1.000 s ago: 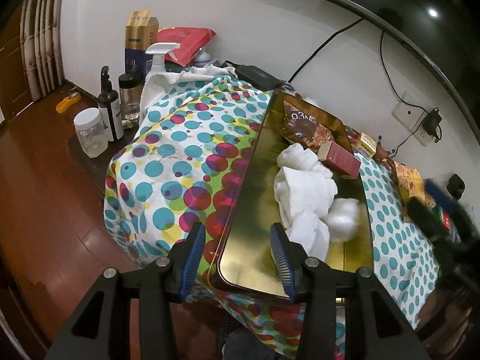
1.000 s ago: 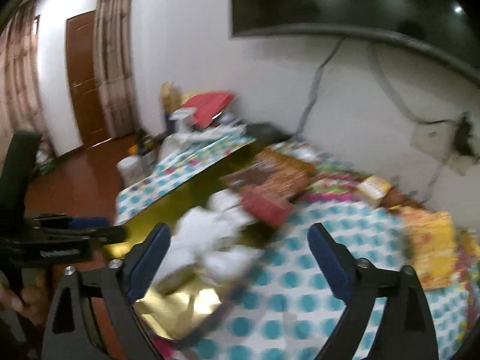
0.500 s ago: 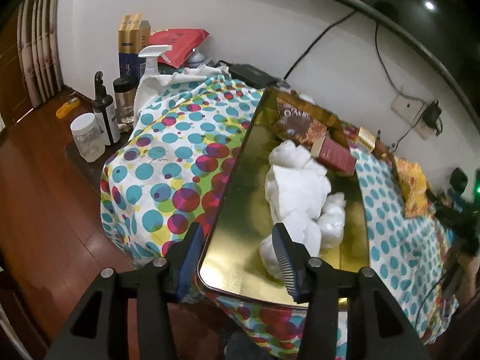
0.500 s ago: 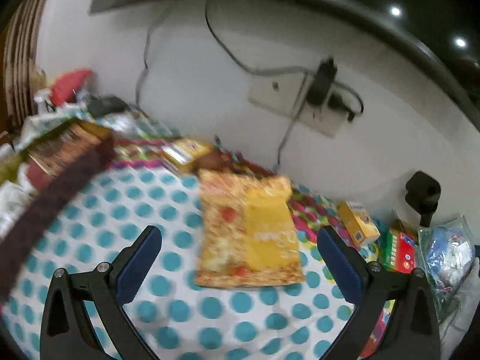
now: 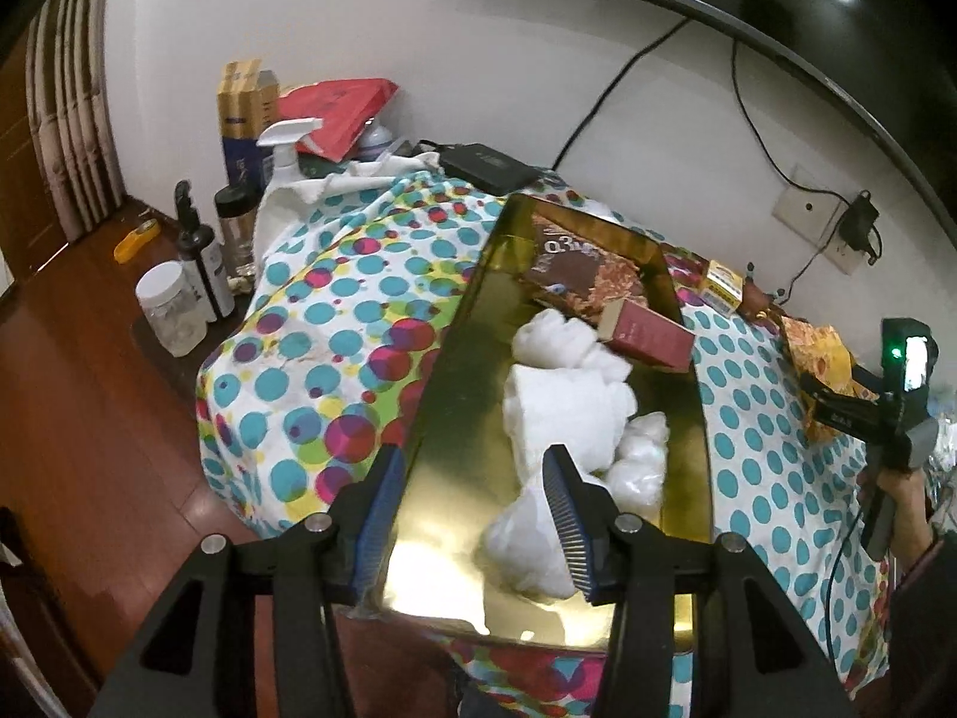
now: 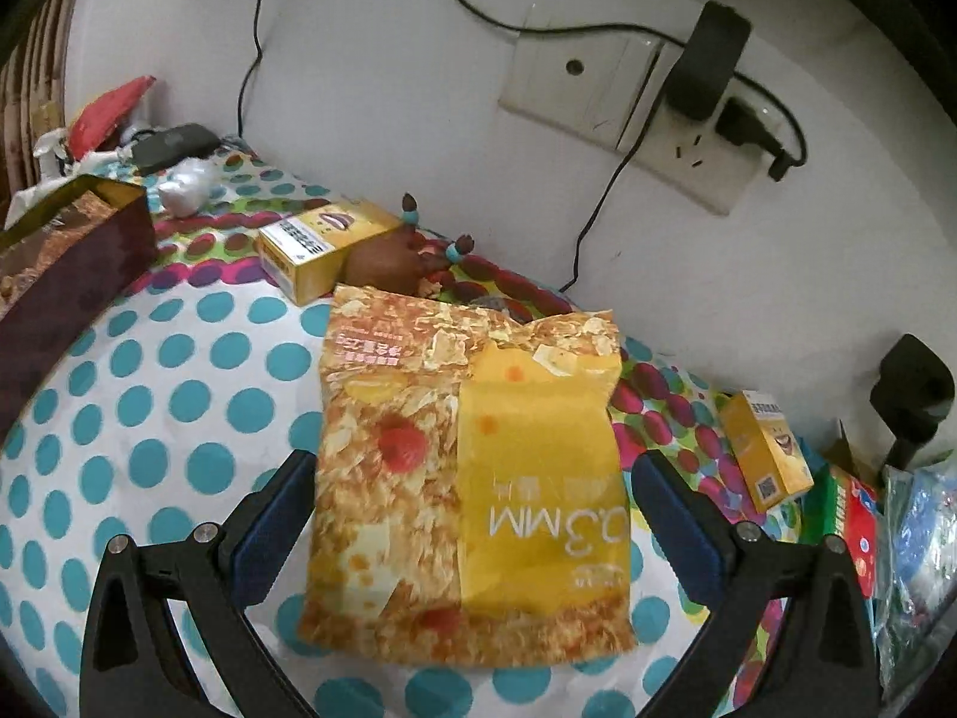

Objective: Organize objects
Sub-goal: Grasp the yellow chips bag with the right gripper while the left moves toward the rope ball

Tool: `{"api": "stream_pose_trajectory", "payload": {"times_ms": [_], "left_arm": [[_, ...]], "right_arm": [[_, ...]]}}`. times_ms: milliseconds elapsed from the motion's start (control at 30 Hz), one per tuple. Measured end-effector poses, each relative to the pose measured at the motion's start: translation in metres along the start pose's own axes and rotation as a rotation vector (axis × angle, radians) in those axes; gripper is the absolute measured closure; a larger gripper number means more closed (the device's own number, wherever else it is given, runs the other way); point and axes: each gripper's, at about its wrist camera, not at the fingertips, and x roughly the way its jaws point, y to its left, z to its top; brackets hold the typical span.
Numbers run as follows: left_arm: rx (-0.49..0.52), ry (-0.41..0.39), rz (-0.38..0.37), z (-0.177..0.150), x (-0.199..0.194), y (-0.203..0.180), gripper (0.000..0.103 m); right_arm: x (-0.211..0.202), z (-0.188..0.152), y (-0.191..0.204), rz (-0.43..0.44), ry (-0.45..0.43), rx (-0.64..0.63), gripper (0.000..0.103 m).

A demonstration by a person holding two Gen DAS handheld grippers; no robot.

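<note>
**Bag lined up for the pick**

Fingers of the right gripper (image 6: 469, 529) stand spread wide, one on each side of the snack bag (image 6: 472, 478), neither pad touching it; nothing is held. The bag lies flat on the dotted cloth (image 6: 149, 419), its printed end toward the camera. At its 11 o'clock sits a yellow box (image 6: 320, 245) against a brown toy (image 6: 395, 257); at 3 o'clock a second yellow box (image 6: 762, 449); at 9 o'clock the dark wall of the gold tray (image 6: 72, 281).

Fingers of the left gripper (image 5: 472, 520) are partly spread and empty; they have just been opening. They hover over the tray's (image 5: 460, 419) near left rim. Inside it lie white cloths (image 5: 568, 413), a maroon box (image 5: 649, 335) and a brown packet (image 5: 583, 269) at 12 o'clock.

The step in hand looks like the approach to the bag, presumably bound for the tray. Next, the right gripper needs to drop until its pads flank the bag's edges, then close. The bag looks soft and wide, so it may buckle or slip; a grip on one side seam could serve better.
</note>
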Motion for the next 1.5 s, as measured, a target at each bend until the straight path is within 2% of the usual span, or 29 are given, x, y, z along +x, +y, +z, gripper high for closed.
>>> {"api": "stream_pose_trajectory", "payload": {"times_ms": [167,367,433,500,767,933,1100,1233,1300,1467,1500], "left_arm": [[0.033,0.005,-0.012,0.006,0.007,-0.018,0.054],[0.076,0.018,-0.037,0.009,0.016,-0.044,0.054],[0.098,0.02,-0.047,0.01,0.018,-0.056,0.054],[0.115,0.021,-0.054,0.011,0.019,-0.064,0.054],[0.202,0.015,-0.096,0.016,0.023,-0.111,0.054],[0.256,0.026,-0.144,0.02,0.03,-0.148,0.054],[0.362,0.015,-0.193,0.028,0.045,-0.2,0.053],[0.442,0.036,-0.254,0.039,0.072,-0.247,0.052],[0.471,0.058,-0.309,0.046,0.091,-0.272,0.052],[0.538,0.075,-0.356,0.058,0.132,-0.324,0.052],[0.554,0.073,-0.385,0.059,0.138,-0.333,0.052]], "right_arm": [[0.004,-0.002,-0.003,-0.005,-0.015,0.014,0.006],[-0.001,-0.003,-0.007,0.012,-0.046,0.033,0.019],[-0.005,-0.004,-0.009,0.017,-0.06,0.039,0.028],[-0.006,-0.005,-0.013,0.034,-0.061,0.058,0.031],[-0.033,-0.017,-0.039,0.002,-0.118,0.151,0.032],[-0.049,-0.036,-0.063,-0.043,-0.12,0.253,0.032],[-0.055,-0.056,-0.078,-0.069,-0.109,0.302,0.032],[-0.06,-0.065,-0.089,-0.062,-0.119,0.355,0.032],[-0.061,-0.065,-0.09,-0.06,-0.123,0.36,0.032],[-0.062,-0.068,-0.093,-0.046,-0.133,0.37,0.032],[-0.061,-0.067,-0.093,-0.038,-0.133,0.373,0.032]]}}
